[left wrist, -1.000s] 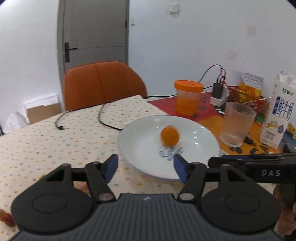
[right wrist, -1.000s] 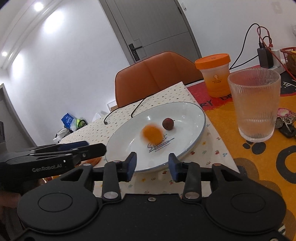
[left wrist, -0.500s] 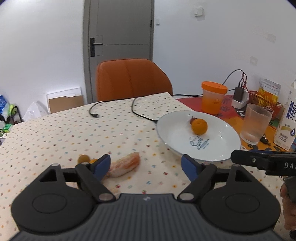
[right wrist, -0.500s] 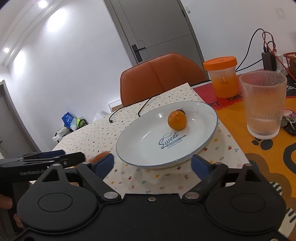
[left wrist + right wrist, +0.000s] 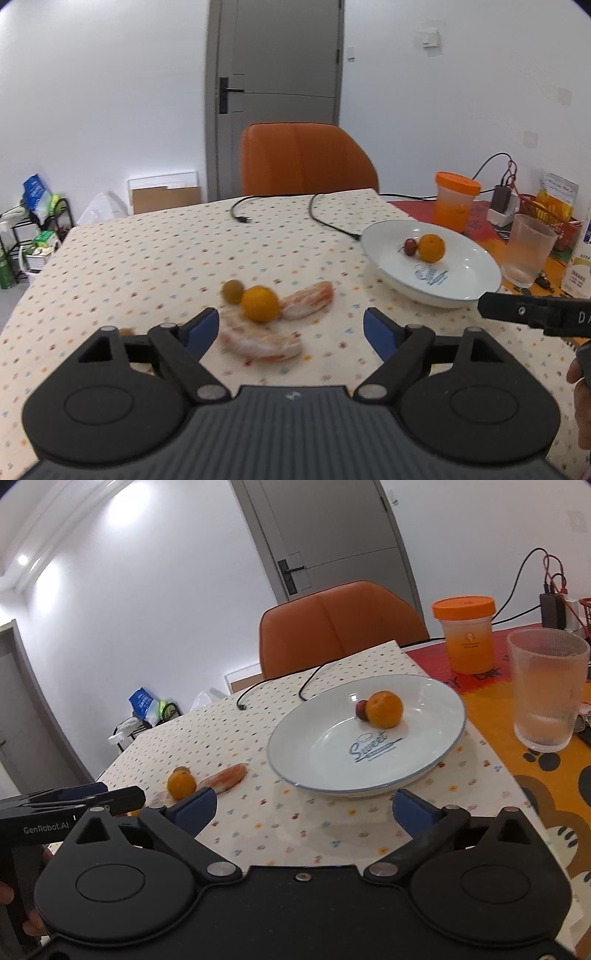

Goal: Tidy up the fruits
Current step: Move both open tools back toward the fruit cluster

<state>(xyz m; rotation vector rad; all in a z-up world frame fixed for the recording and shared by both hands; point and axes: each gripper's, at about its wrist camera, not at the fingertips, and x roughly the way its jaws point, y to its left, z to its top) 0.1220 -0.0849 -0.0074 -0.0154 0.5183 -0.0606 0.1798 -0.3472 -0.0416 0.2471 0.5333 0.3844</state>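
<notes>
Since a second back, both views have changed: the left wrist view swung away from the white plate (image 5: 384, 258) toward the loose fruit on the table, and the right jaws went from nearly closed to wide apart.

Left wrist view. Left gripper (image 5: 291, 332) has its jaws well apart with nothing between the pads. It faces a cluster on the dotted tablecloth (image 5: 147, 258) near the table's near edge: a small orange (image 5: 260, 303), a little brownish-green round fruit (image 5: 232, 291) touching it on the far side, and two peeled citrus segments (image 5: 308, 304), one blurred and close to the left pad. The plate sits toward the table's right side, holding a second orange (image 5: 431, 248) and a small dark red fruit (image 5: 409, 246) beside it. Writing: a tip of the other tool at right shows "DA"; plate print unreadable here; carton at far right too cut off to read.

Right wrist view. Right gripper (image 5: 303, 810) has its jaws opening, now at full spread, nothing between them; they sit short of the plate's near rim (image 5: 332, 790). The orange on the plate (image 5: 384, 709) touches the red fruit (image 5: 362, 710). Plate print reads "Sweet". The left tool's body at lower left reads "GenRobot.AI".

Judgement: one orange looks delivered; the left cluster is likely next.
</notes>
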